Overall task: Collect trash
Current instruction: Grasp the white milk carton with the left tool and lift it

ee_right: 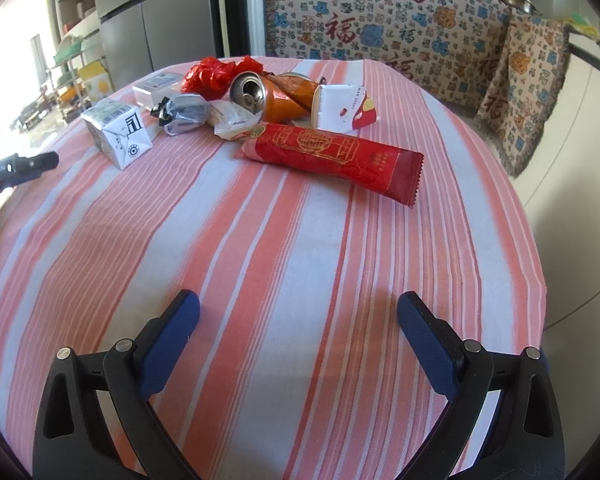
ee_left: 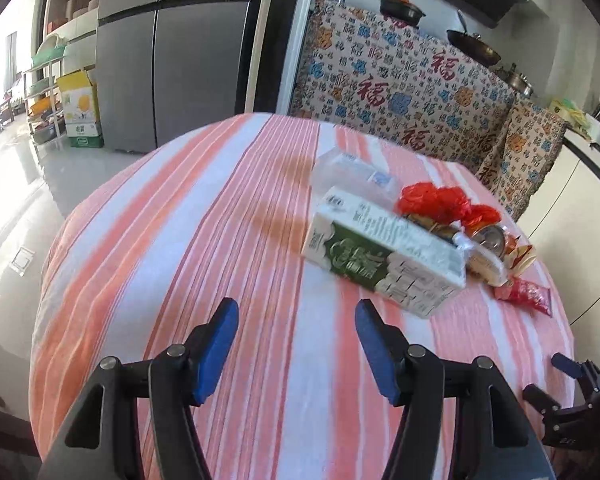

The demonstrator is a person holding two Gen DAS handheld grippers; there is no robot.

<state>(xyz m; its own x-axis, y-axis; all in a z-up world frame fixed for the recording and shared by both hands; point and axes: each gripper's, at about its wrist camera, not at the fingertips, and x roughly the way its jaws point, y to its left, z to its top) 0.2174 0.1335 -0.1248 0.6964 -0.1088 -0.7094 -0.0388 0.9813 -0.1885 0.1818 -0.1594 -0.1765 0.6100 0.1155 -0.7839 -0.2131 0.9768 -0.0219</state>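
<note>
Both left gripper (ee_left: 297, 312) and right gripper (ee_right: 299, 305) jaws spread, holding nothing; white carton (ee_right: 345, 110) reads "NEW"; wall cloth (ee_right: 380, 12) shows "福".

Tablecloth (ee_right: 284, 240) was pink, salmon and white stripes running lengthwise. The long foil snack wrapper (ee_right: 336, 160) was deep red with a gold lattice print. The crushed drink can (ee_right: 268, 98) was orange with a silver top, and the crumpled plastic bag (ee_right: 212, 74) behind it was bright red. The milk carton (ee_left: 384, 258) was white with a green panel. Both grippers had blue pads (ee_right: 168, 344) on black arms. The throw blanket (ee_right: 400, 20) behind had blue, orange and red characters on cream.
</note>
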